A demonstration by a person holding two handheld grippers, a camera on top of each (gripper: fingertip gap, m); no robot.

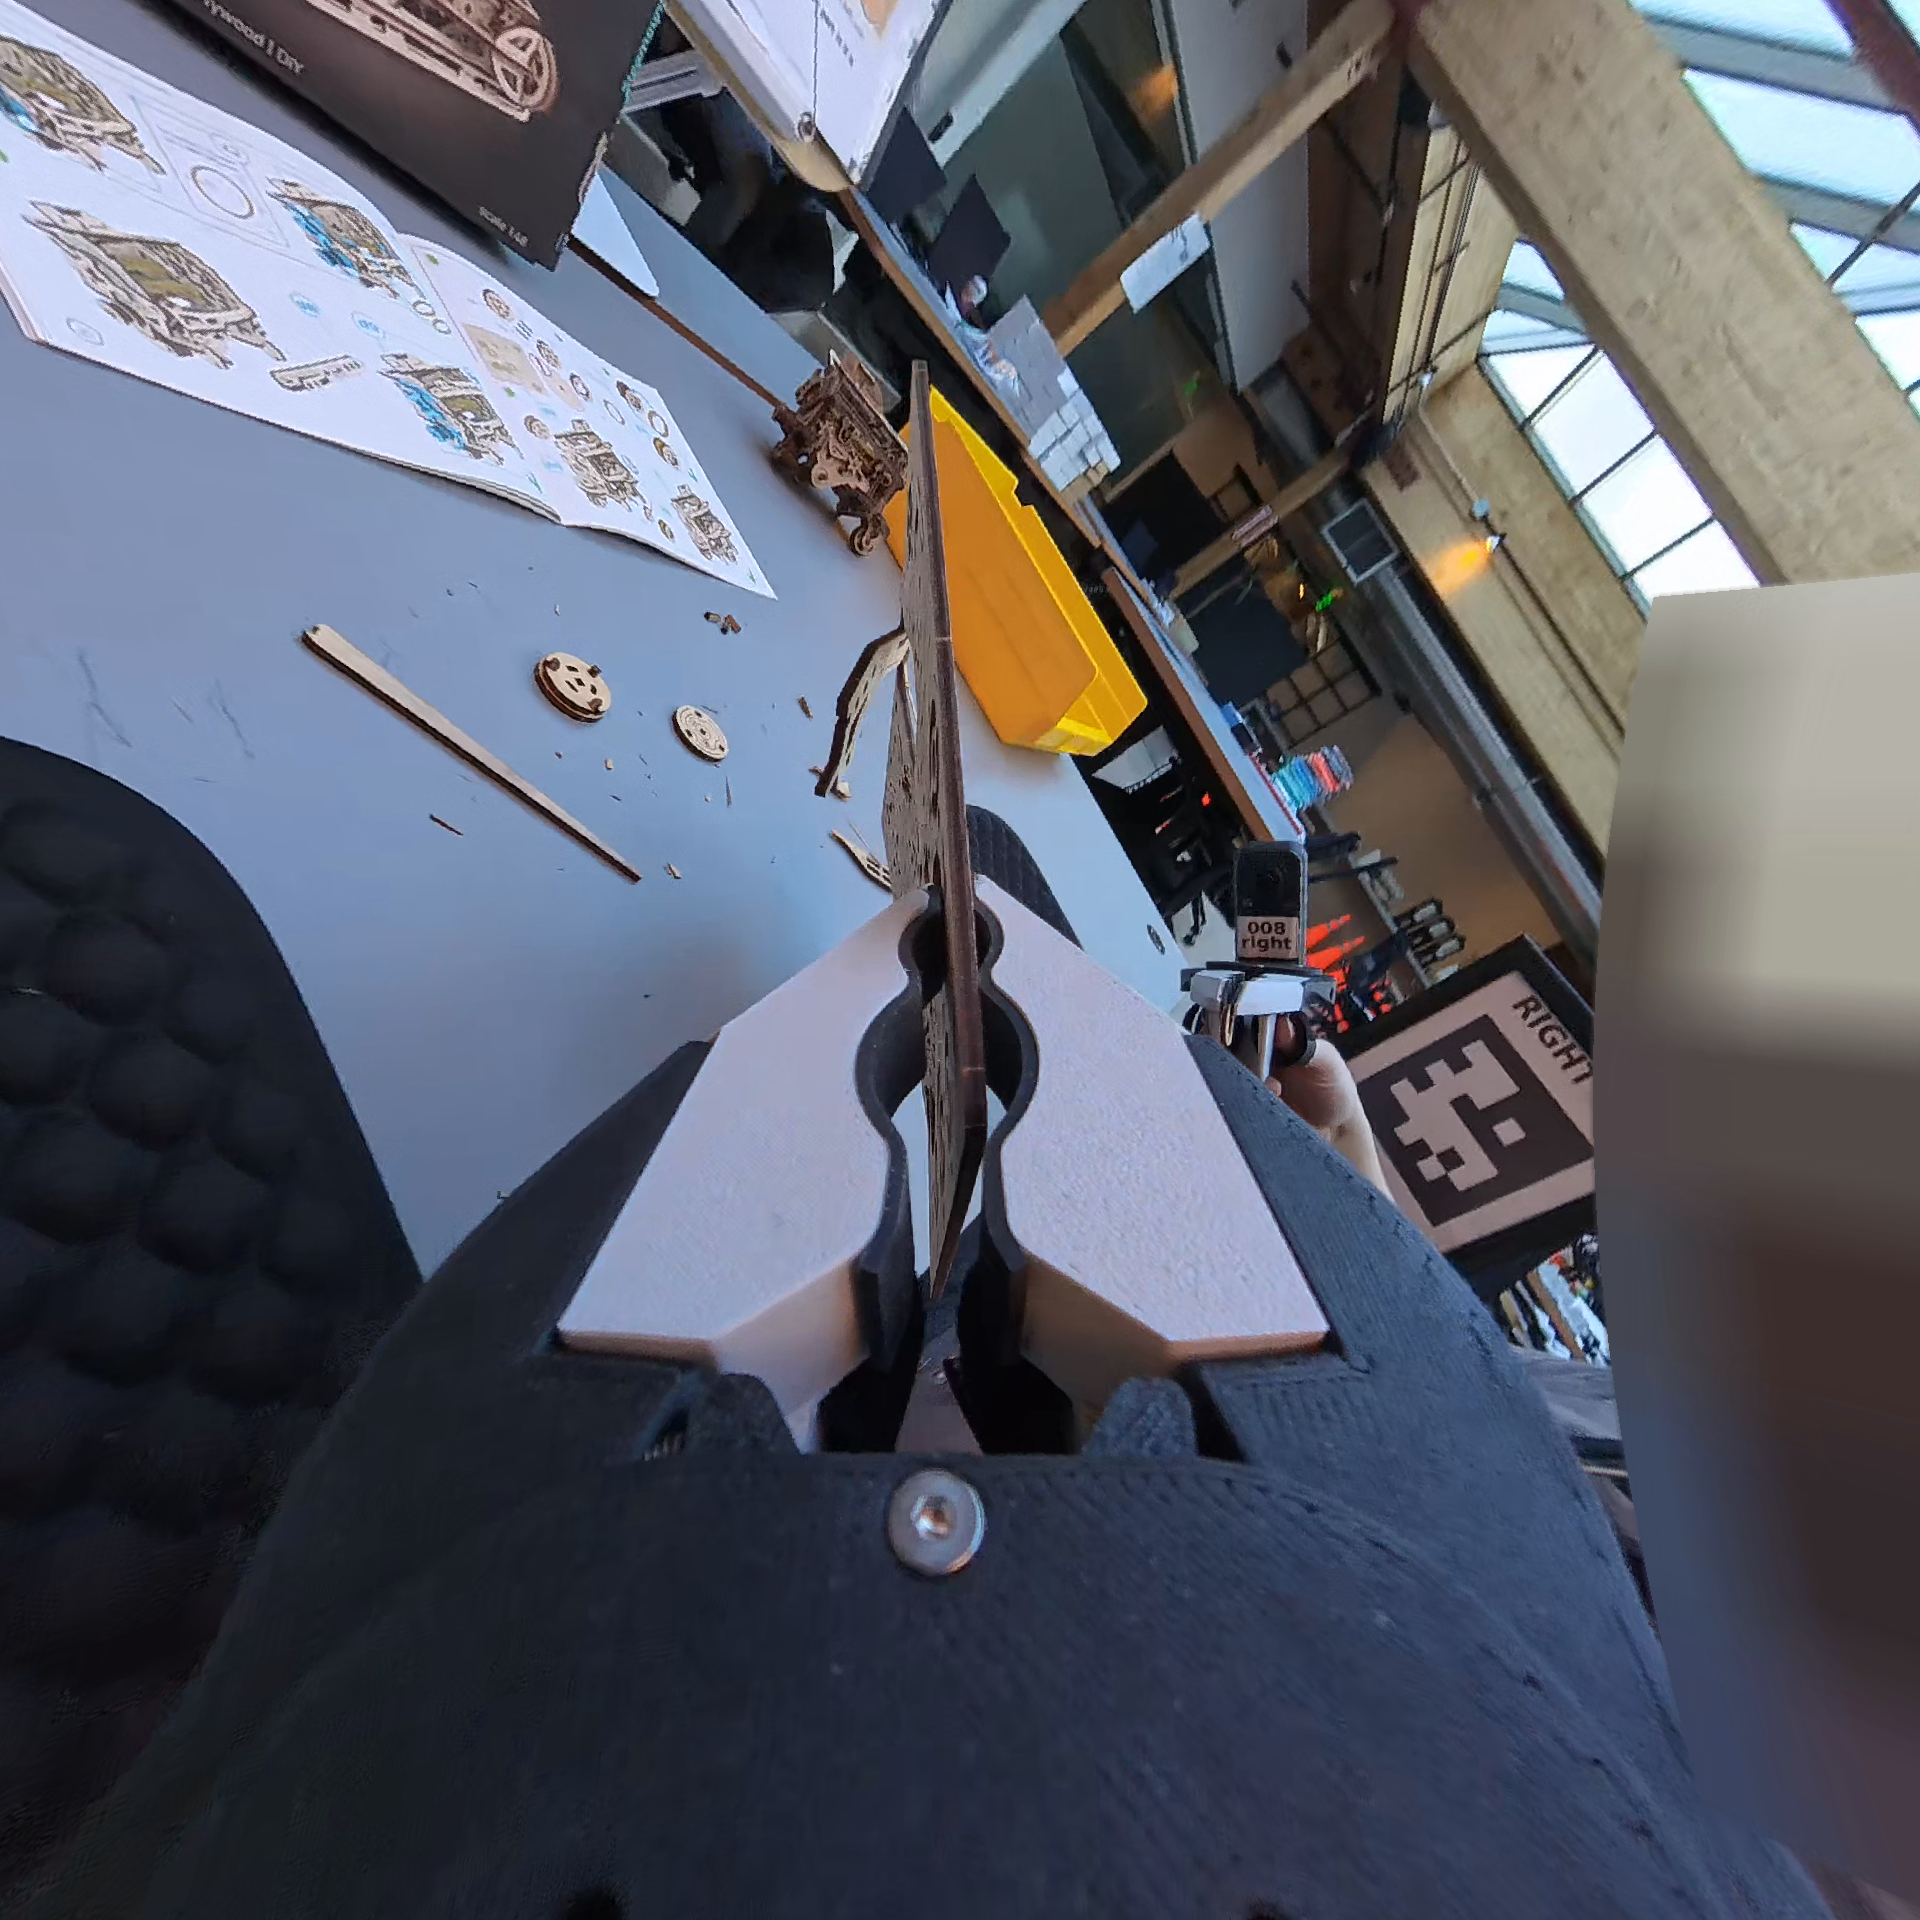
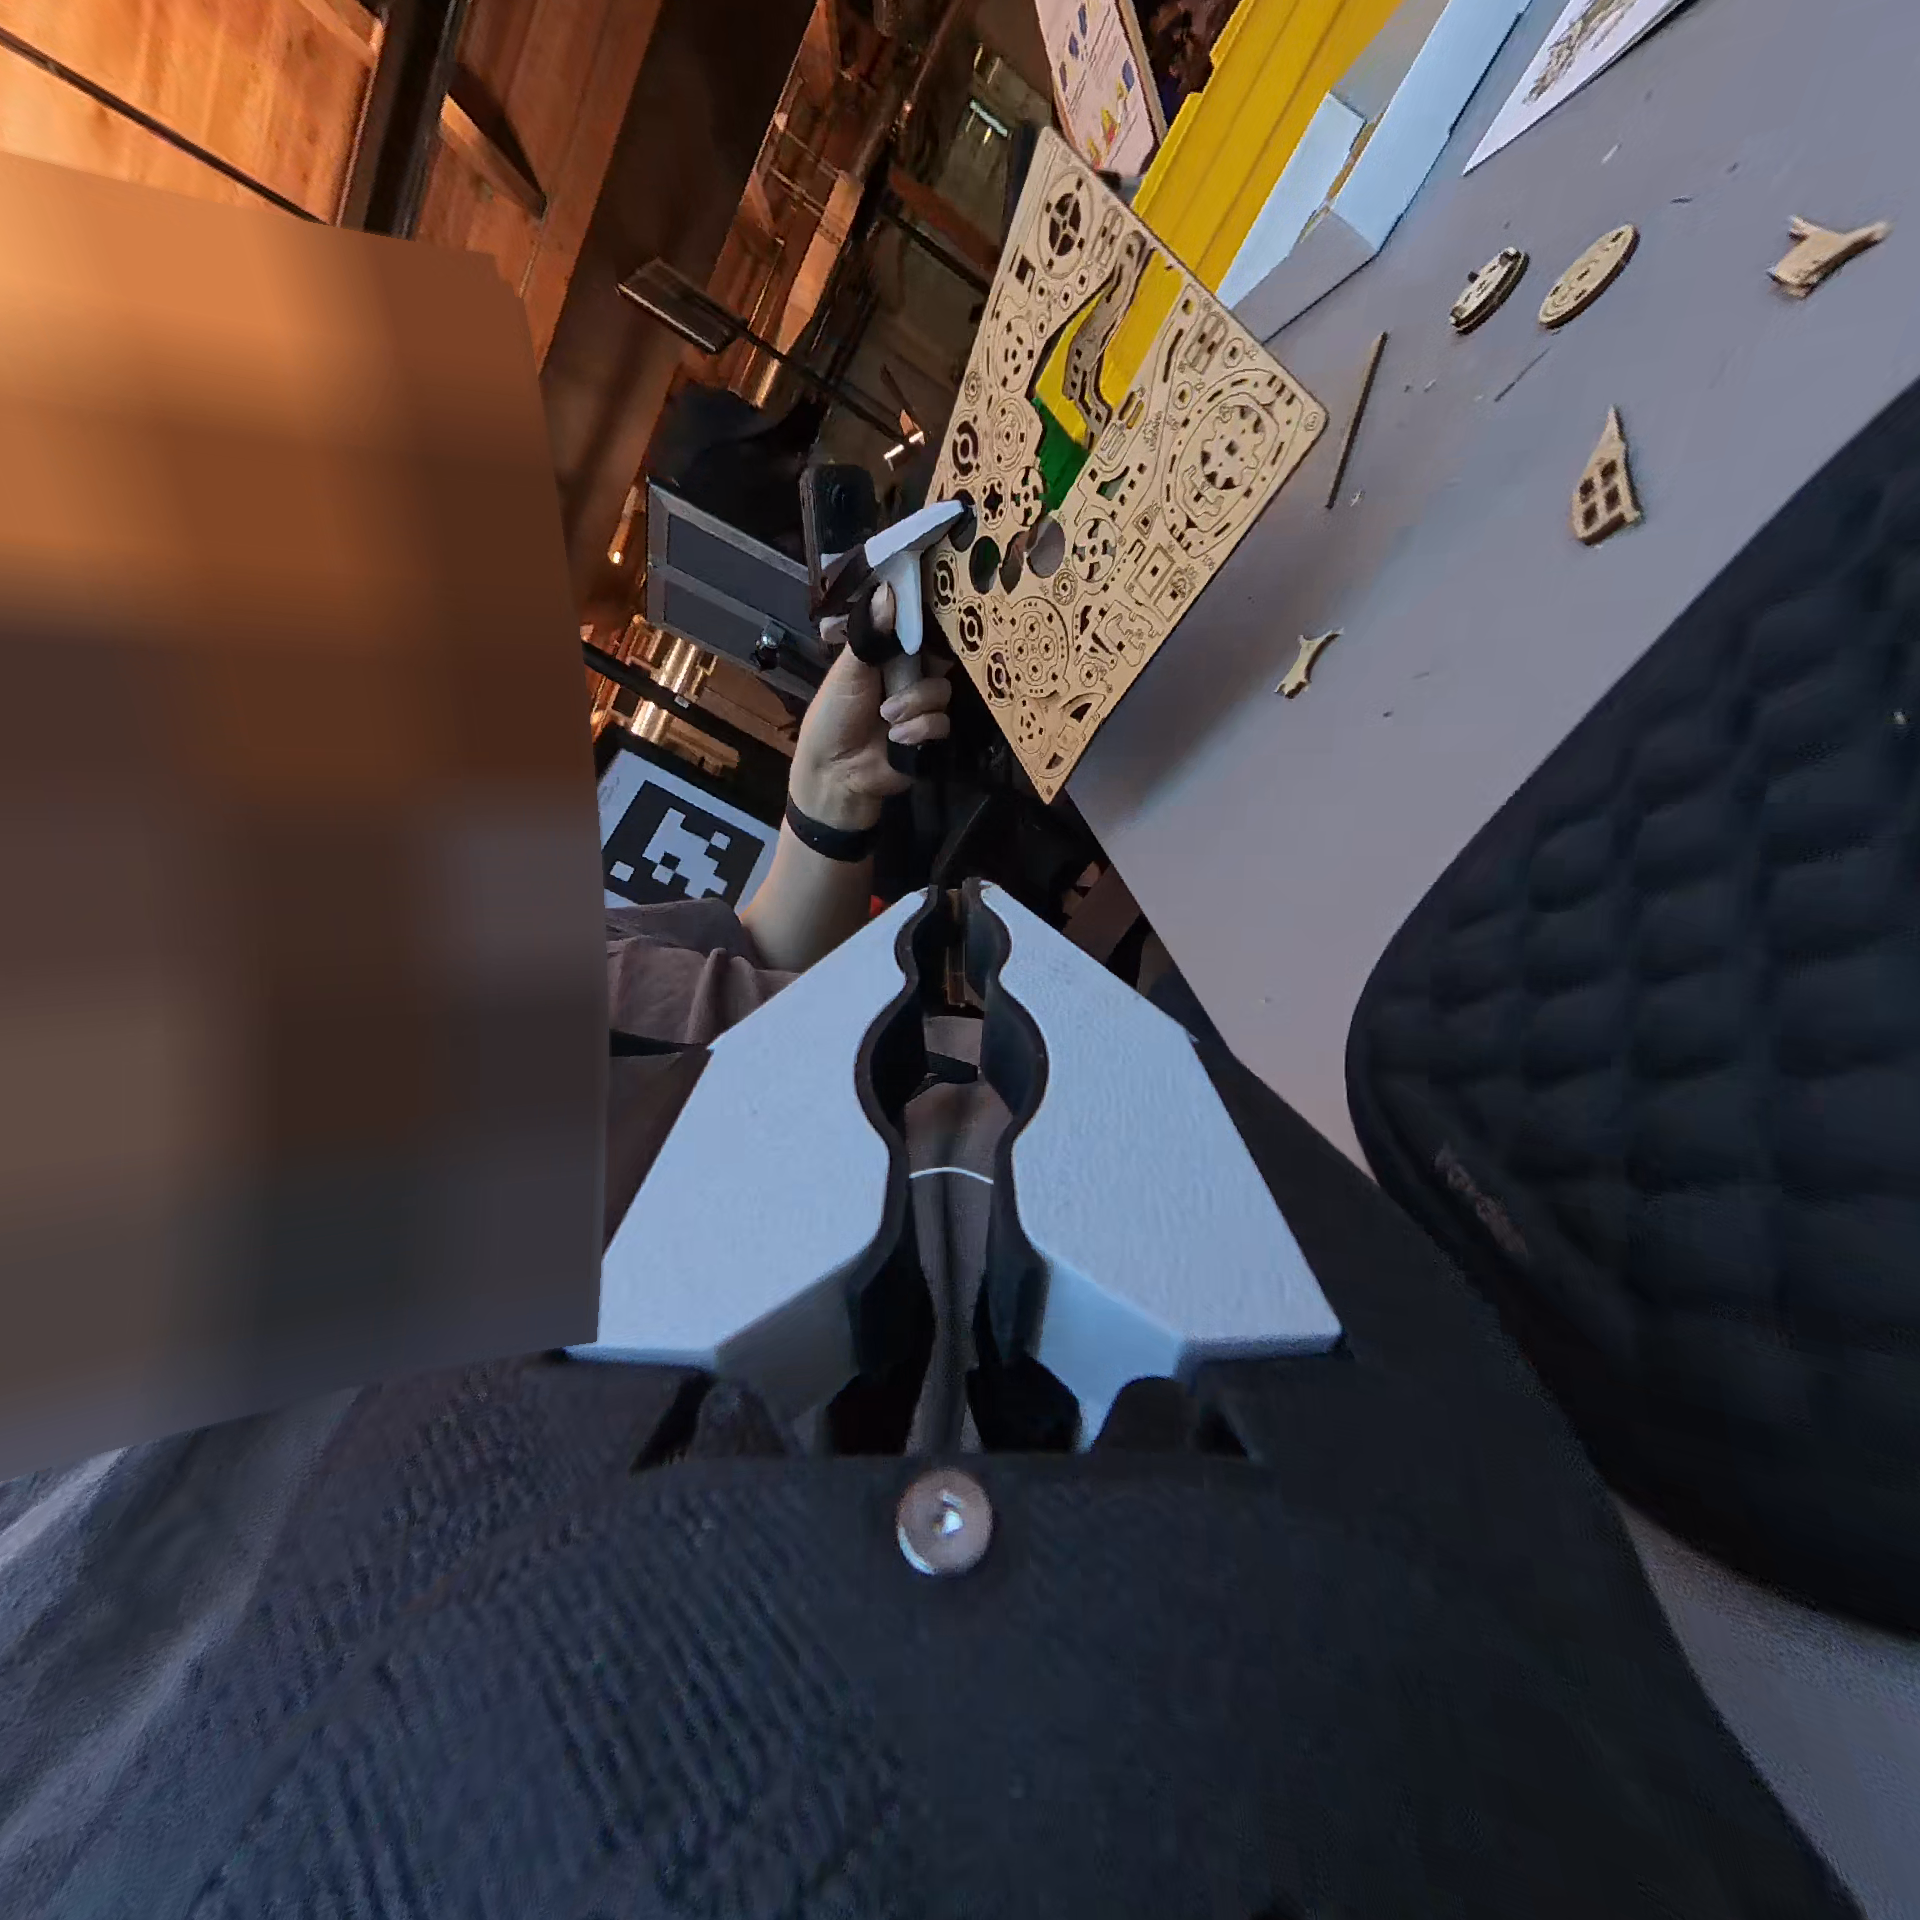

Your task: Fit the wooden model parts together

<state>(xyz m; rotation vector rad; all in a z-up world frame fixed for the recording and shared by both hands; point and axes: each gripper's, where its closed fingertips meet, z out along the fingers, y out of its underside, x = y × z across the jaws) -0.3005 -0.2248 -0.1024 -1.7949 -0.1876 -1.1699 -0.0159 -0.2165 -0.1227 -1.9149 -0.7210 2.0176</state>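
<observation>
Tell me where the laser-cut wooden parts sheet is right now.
The wooden parts sheet stands edge-on between the left gripper fingers in the left wrist view, lifted off the grey table, with the yellow bin just behind it.

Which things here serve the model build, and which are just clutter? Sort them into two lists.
For the job:
left gripper, shut on the laser-cut wooden sheet
right gripper
two wooden discs
wooden strip
part-built model
instruction booklet

Lying about:
yellow bin
black cushion
wood scraps
</observation>
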